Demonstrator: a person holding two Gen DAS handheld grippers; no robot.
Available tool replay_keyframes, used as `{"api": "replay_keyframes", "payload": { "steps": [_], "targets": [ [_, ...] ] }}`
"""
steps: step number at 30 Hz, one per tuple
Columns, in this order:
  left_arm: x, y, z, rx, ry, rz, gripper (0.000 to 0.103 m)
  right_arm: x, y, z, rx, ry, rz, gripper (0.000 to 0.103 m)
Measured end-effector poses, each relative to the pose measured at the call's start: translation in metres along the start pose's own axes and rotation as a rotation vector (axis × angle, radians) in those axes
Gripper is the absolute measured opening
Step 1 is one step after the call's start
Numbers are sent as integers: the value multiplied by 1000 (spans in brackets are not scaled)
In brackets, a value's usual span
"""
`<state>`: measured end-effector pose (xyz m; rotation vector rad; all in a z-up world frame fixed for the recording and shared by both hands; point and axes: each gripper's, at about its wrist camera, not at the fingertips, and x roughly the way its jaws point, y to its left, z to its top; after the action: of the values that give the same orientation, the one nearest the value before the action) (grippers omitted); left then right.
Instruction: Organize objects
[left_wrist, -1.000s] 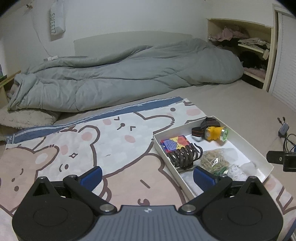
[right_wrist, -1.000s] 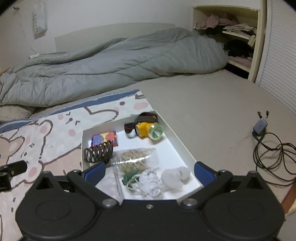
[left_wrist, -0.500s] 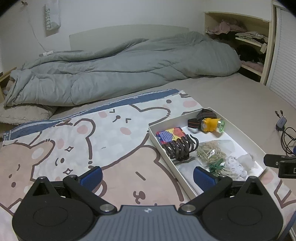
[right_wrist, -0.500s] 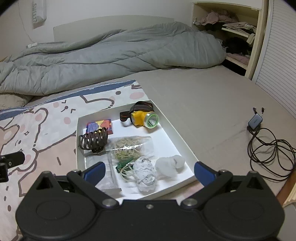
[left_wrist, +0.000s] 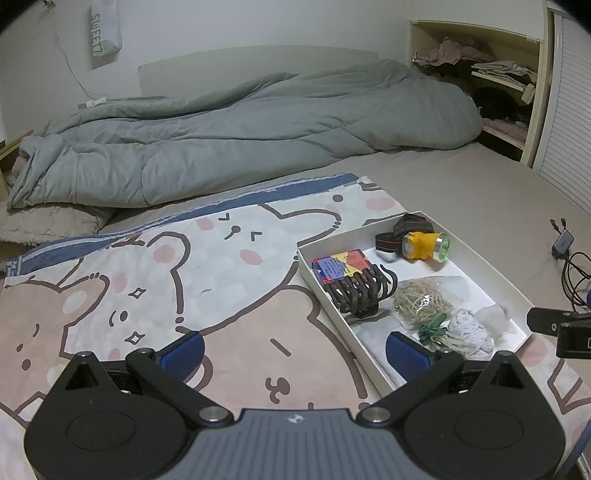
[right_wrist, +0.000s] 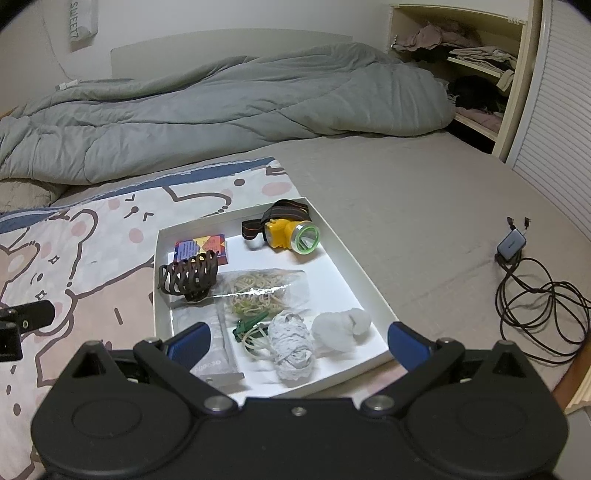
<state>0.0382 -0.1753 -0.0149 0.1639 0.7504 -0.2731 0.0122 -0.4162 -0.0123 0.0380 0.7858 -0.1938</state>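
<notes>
Objects for sorting all lay inside one shallow white box (right_wrist: 369, 295) on the bed, low and centre in the right wrist view and at the lower right of the left wrist view. Compared with a second before, both cameras had drawn back and risen a little: the box showed whole and lower in the frame, and nothing within it had shifted. That suggested a pause to look things over rather than a grasp under way, and the scene would fit a tray awaiting sorting as well as one just filled. Counted in the box: one yellow headlamp (right_wrist: 290, 232) with its dark strap at the far end, one colourful card pack (right_wrist: 201, 248) at the far left corner, one brown claw hair clip (right_wrist: 190, 277) just in front of it, one clear bag of rubber bands (right_wrist: 258, 291) in the middle, one green clip (right_wrist: 248, 325), one ball of white string (right_wrist: 291, 345), one crumpled white wad (right_wrist: 341, 328), and one grey flat packet (right_wrist: 207, 332) at the near left. The left gripper (left_wrist: 295, 345) hovered over the bear-print blanket (left_wrist: 147, 266), its blue fingers spread wide and holding nothing. The right gripper (right_wrist: 299, 341) hung above the near edge of the box, fingers likewise wide apart and empty. One black cable (right_wrist: 535, 299) lay well apart at right.
</notes>
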Motion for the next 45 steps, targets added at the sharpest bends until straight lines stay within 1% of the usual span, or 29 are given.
{"api": "replay_keyframes", "payload": {
  "steps": [45],
  "targets": [
    [2, -3, -4, -11, 4, -5, 103, 2, 2, -3, -15, 7, 1, 103]
  ]
}}
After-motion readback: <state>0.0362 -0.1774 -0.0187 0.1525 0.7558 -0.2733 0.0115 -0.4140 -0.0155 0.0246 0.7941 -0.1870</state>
